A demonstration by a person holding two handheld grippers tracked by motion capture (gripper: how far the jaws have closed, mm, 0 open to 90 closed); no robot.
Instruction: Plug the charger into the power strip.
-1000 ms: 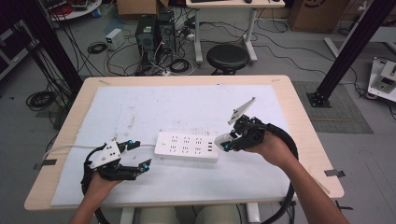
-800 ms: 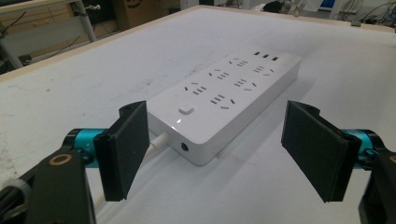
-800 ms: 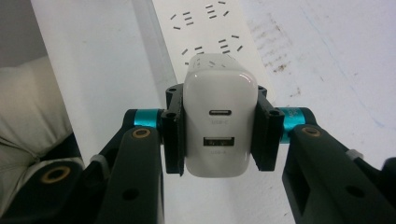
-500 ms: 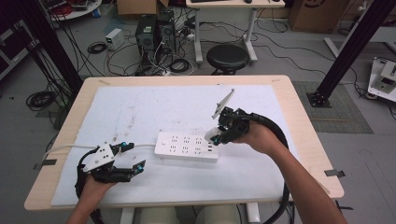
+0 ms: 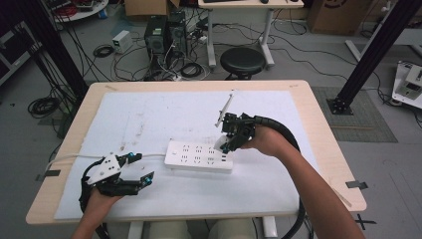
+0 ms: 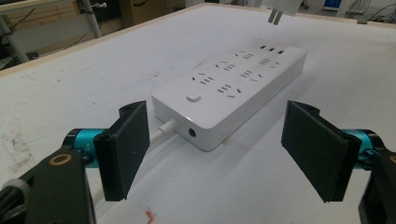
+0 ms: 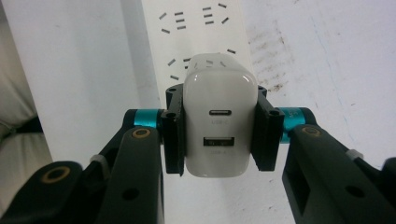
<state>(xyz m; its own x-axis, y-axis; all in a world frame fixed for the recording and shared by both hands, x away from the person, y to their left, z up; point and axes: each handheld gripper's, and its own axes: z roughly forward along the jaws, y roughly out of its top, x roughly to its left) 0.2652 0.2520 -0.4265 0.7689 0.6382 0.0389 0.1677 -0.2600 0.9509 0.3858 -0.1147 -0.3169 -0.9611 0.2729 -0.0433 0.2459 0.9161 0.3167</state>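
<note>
White plastic charger (image 7: 219, 123) sits clamped between the right gripper's (image 5: 233, 135) jaws, held above the right end of the strip (image 5: 199, 156), prongs down toward the sockets, USB ports facing the gripper camera. The likely step is plugging it in: line both prongs up over one socket's slots, keep the body plumb, then press straight down without rocking. The strip's long axis runs from 9 to 3 o'clock across the mat (image 5: 149, 114), its cord leaving toward 9. At about 7 o'clock the left gripper (image 5: 130, 172) rests with jaws spread, empty; it could steady the strip.
</note>
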